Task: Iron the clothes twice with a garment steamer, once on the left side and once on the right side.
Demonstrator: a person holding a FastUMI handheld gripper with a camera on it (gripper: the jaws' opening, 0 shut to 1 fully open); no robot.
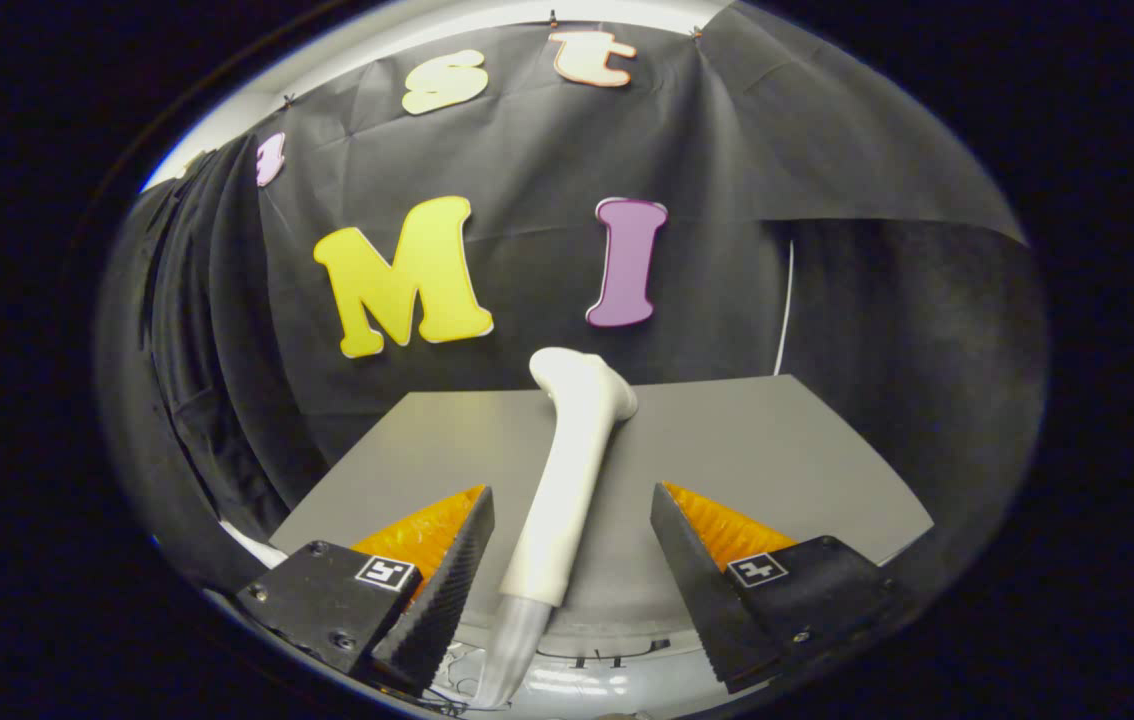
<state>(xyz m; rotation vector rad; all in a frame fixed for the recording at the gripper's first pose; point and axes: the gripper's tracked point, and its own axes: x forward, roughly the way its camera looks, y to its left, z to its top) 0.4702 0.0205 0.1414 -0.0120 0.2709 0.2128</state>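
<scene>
The gripper is hanging with its two fingers spread wide, the ridged pads facing each other across a broad gap and pressing on nothing. The garment steamer is lying in that gap, touching neither finger. Its white handle is running away from the gripper toward twelve o'clock, and its angled head is sitting beyond the fingertips, near the far edge of the grey table. At six o'clock the handle is narrowing into a pale hose end that is trailing back under the gripper.

Beyond the table, the black booth cloth is hanging as a backdrop, with a thin white cord running down it at about one o'clock.

As a judgement, the task is standing at its very start: the steamer is not yet grasped and neither pass is begun. I cannot make out any clothes from here. Left to do are closing on the handle, lifting it, then one stroke on the left side and one on the right.
</scene>
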